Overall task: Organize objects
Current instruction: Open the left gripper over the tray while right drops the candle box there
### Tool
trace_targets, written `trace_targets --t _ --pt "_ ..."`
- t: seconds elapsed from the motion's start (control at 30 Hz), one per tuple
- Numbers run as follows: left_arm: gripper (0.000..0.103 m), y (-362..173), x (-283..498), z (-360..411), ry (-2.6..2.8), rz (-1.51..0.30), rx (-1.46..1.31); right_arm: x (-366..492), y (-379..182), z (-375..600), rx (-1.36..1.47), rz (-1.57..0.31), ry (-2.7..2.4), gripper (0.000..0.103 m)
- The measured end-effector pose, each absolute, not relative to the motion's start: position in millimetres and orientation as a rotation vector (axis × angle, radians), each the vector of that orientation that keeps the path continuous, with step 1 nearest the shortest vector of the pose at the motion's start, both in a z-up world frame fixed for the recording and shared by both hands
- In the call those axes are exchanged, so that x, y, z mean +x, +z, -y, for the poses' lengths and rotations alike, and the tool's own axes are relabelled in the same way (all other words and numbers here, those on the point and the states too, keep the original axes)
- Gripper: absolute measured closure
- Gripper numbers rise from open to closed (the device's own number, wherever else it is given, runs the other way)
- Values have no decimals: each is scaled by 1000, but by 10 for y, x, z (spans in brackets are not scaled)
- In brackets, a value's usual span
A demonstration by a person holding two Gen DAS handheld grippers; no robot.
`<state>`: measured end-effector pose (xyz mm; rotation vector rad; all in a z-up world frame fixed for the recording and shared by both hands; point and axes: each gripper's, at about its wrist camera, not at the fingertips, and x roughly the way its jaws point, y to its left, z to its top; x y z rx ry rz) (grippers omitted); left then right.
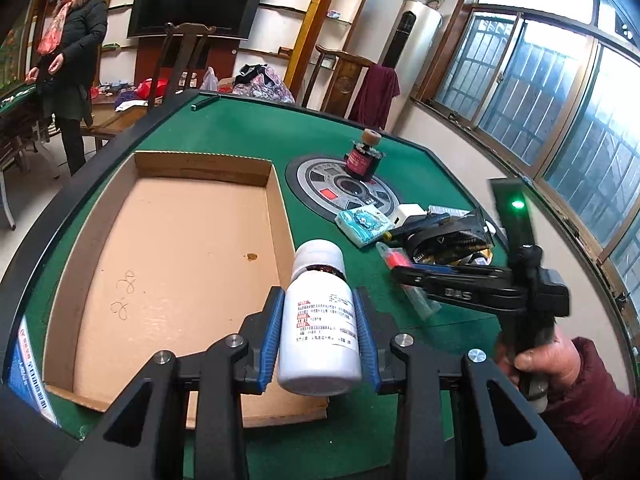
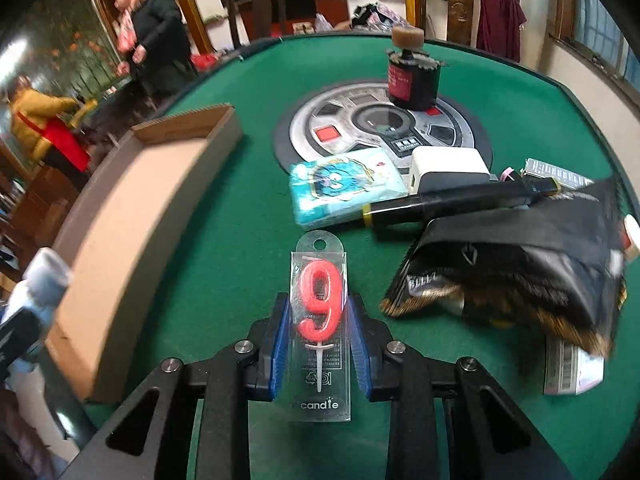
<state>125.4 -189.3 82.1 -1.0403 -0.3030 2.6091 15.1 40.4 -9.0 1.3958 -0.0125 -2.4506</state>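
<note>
My left gripper [image 1: 319, 312] is shut on a white pill bottle [image 1: 320, 328] and holds it above the right wall of the open cardboard box [image 1: 160, 256]. The bottle also shows blurred at the left edge of the right wrist view [image 2: 36, 296]. My right gripper [image 2: 319, 312] is shut on a clear packet with a red number-9 candle [image 2: 320, 304], just above the green table. The right gripper also shows in the left wrist view [image 1: 404, 276], to the right of the bottle.
On the green table [image 2: 224, 248] lie a tissue pack [image 2: 344, 188], a white charger [image 2: 448, 168], a black marker [image 2: 452, 204], a black snack bag [image 2: 520, 276] and a dark jar [image 2: 412, 84] on the round centre panel [image 2: 340, 128]. People stand at the far left.
</note>
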Motion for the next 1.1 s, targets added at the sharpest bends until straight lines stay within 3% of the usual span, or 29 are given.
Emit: trace_targets --t 0.23,0.5,0.83,1.1 --pt "69 1055 1196 2117 2647 336 -1000 305 346 -371 1244 175 -2385 72" --pt "70 1147 520 2211 2710 198 -1060 -270 639 260 1243 387 -2189 72" --pt "70 496 -304 2547 2643 459 -1288 -973 283 938 1407 333 -2248 72" --pt "70 396 -486 2490 2637 508 -1291 -1228 85 953 1476 316 -2298 72"
